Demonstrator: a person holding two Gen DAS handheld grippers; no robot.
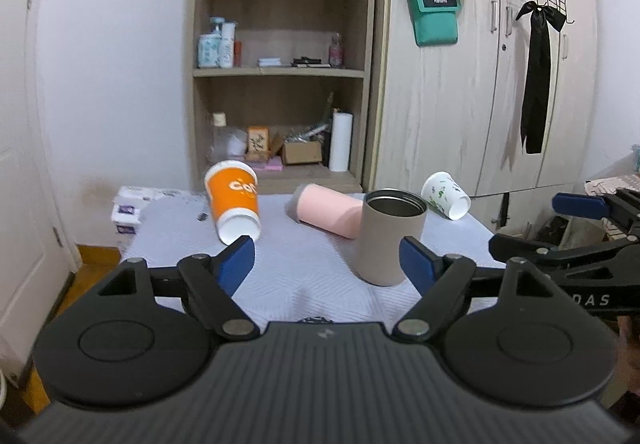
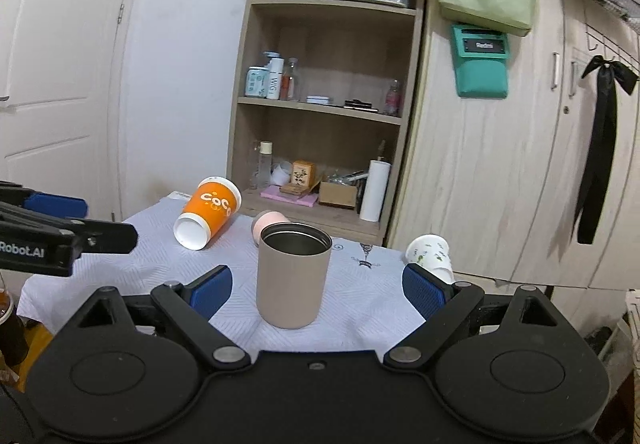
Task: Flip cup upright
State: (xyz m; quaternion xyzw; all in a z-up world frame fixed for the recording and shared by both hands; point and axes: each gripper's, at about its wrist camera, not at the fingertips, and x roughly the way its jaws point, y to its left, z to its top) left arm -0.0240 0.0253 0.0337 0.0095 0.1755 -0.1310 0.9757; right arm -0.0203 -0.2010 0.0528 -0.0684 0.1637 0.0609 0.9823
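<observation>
A: Bedroom corner, shelf unit and wardrobe behind a table under a white quilted cloth. Left wrist view: left gripper empty, fingers spread wide. Beige steel tumbler already upright, just ahead of the right pad. Three lie tipped: orange cup far left, pink cup behind the tumbler, floral paper cup at the far right edge.

B: Right wrist view?

A: Right gripper also empty, fingers wide apart, tumbler centred between them, untouched. Orange cup lies open mouth toward camera; floral cup is close behind the right pad.

B: Risks?

A: My judgement: a reach past the tumbler could knock it over. Floral cup could roll off the edge if nudged. Paper walls may crush under a hard squeeze.
</observation>
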